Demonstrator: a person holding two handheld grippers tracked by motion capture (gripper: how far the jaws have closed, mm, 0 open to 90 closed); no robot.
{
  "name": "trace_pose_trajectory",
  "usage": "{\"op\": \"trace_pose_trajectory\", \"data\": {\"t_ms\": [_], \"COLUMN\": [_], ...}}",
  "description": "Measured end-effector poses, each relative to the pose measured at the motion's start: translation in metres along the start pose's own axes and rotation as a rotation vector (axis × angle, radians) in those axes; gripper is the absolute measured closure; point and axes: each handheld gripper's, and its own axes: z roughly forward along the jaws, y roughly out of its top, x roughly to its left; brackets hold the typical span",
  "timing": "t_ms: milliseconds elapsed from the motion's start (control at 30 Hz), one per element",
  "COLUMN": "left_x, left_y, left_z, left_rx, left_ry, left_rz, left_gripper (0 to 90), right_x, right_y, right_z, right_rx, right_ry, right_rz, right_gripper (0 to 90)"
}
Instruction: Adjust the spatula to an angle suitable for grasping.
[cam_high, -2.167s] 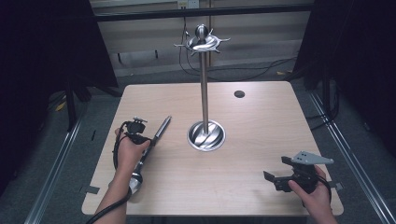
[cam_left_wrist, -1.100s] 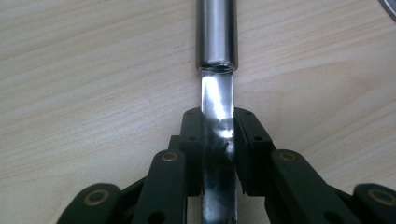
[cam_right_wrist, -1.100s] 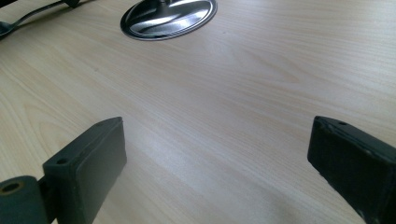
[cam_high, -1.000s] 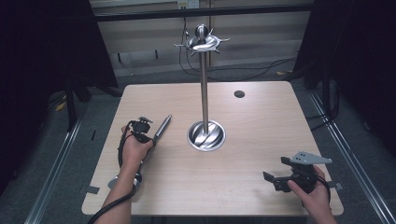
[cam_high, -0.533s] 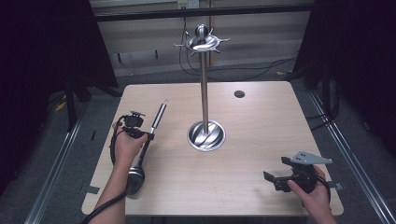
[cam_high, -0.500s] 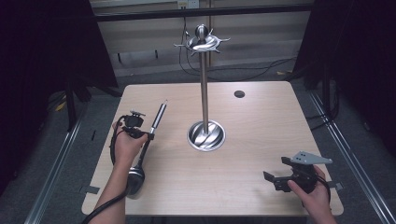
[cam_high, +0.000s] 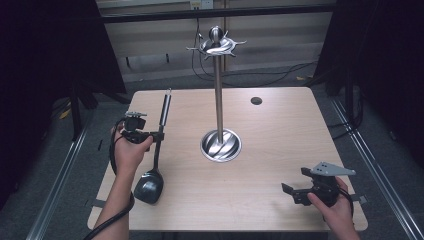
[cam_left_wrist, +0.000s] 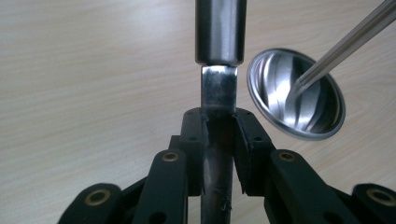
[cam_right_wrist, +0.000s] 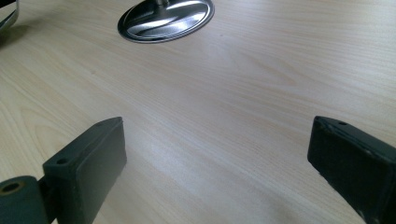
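Note:
A ladle (cam_high: 159, 145) with a steel handle and a black bowl hangs tilted over the table's left side, bowl end toward me. My left gripper (cam_high: 156, 134) is shut on its flat neck; in the left gripper view the pads (cam_left_wrist: 245, 140) press on the ladle (cam_left_wrist: 217, 93) below its round grip. A steel utensil stand (cam_high: 218, 100) with a round base (cam_high: 220, 145) and hooks at its top rises at the table's middle. My right gripper (cam_high: 294, 190) rests open near the front right corner; in the right gripper view its jaws stand wide apart over bare wood.
The light wooden table (cam_high: 280, 130) has a dark round hole (cam_high: 256, 100) at the back right. The stand's base (cam_right_wrist: 166, 16) lies ahead of the right gripper. Dark floor, rails and cables surround the table.
My left gripper has lifted the ladle off the table and swung its handle up toward the far side. The right gripper has not moved.

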Motion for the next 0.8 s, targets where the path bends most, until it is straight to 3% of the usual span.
{"op": "trace_pose_trajectory", "data": {"t_ms": [233, 433, 467, 533, 633, 800], "left_x": [0.000, 0.000, -0.001, -0.001, -0.003, -0.004], "left_y": [0.003, 0.002, 0.002, 0.002, 0.002, 0.001], "left_z": [-0.009, -0.018, -0.020, -0.022, -0.028, -0.031], "left_rx": [-0.061, -0.124, -0.154, -0.157, -0.212, -0.239], "left_ry": [-0.012, -0.015, -0.031, -0.038, -0.062, -0.085], "left_rz": [-0.025, 0.012, 0.008, 0.017, 0.030, 0.028], "left_gripper": [75.6, 75.6, 75.6, 75.7, 75.6, 75.6], "right_x": [0.000, 0.001, 0.001, 0.001, 0.002, 0.002], "right_y": [0.001, 0.001, 0.001, 0.001, 0.001, 0.001], "right_z": [-0.001, -0.001, 0.000, 0.000, 0.000, 0.000], "right_rx": [-0.009, -0.007, -0.008, -0.008, -0.007, -0.010], "right_ry": [0.000, 0.000, 0.002, 0.003, 0.004, 0.006], "right_rz": [0.001, 0.001, -0.002, -0.001, -0.005, -0.001], "right_gripper": [4.2, 4.1, 4.1, 4.1, 4.1, 4.1]}}
